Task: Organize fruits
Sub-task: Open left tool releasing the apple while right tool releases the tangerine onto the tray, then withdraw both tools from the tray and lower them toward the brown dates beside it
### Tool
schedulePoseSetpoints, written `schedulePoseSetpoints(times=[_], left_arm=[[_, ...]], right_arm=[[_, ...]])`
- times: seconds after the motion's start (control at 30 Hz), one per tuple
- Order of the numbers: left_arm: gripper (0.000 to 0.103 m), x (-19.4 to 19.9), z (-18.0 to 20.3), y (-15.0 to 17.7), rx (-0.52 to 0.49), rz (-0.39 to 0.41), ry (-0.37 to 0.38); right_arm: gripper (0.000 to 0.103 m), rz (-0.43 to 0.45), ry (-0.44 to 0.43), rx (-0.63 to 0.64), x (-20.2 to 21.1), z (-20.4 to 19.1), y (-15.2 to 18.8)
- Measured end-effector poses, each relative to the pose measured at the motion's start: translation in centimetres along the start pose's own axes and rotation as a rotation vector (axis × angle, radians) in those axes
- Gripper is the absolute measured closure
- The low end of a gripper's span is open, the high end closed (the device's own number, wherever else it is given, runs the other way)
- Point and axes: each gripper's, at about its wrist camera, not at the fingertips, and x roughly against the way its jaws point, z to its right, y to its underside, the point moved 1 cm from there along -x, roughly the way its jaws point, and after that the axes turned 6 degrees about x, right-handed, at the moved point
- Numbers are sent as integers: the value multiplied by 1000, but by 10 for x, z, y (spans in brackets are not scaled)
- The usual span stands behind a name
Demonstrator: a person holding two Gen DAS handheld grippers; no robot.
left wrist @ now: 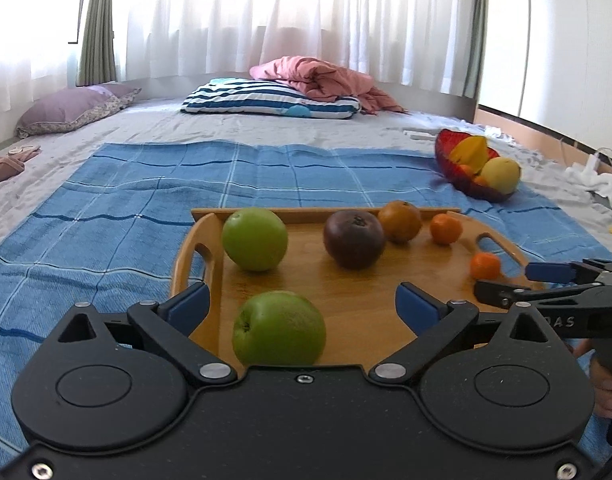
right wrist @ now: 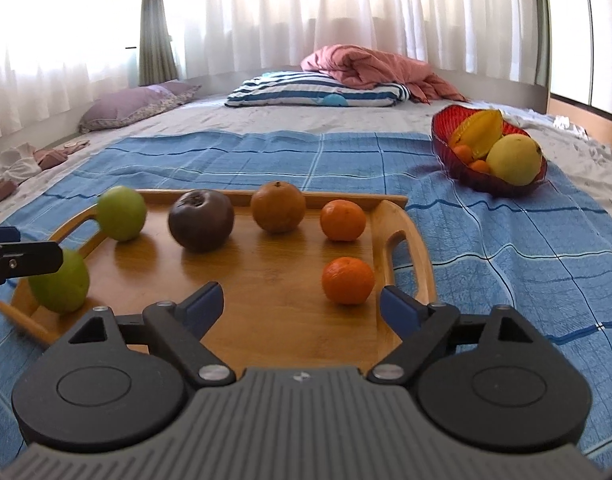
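A wooden tray (left wrist: 306,213) (right wrist: 402,240) lies on a blue checked cloth (left wrist: 126,208). It holds two green apples (left wrist: 279,328) (left wrist: 254,239), a dark purple fruit (left wrist: 354,239) (right wrist: 201,220), a brownish orange (left wrist: 400,222) (right wrist: 278,207) and two mandarins (right wrist: 343,220) (right wrist: 348,281). My left gripper (left wrist: 300,300) stands open around the near green apple, pads clear of it. My right gripper (right wrist: 300,298) is open too, with the near mandarin just ahead of its right finger and apart from it. A red bowl (left wrist: 446,156) (right wrist: 442,140) with a starfruit, a yellow fruit and small oranges sits at the far right.
The cloth covers a grey bed sheet (left wrist: 166,128). At the back lie a striped pillow (left wrist: 266,100), a pink blanket (left wrist: 326,76) and a purple pillow (left wrist: 66,108). Crumpled clothes (left wrist: 2,166) lie at the left edge, white items (left wrist: 602,180) at the right.
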Motion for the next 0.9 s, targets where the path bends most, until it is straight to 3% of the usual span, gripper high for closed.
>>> schedulePoseSetpoints(times=[0.33, 0.9], left_arm=[[2, 23, 8, 17, -2, -11, 34], [1, 40, 10, 50, 19, -22, 20]], right_arm=[[1, 63, -14, 55, 30, -18, 14], [0, 113, 22, 131, 59, -44, 49]])
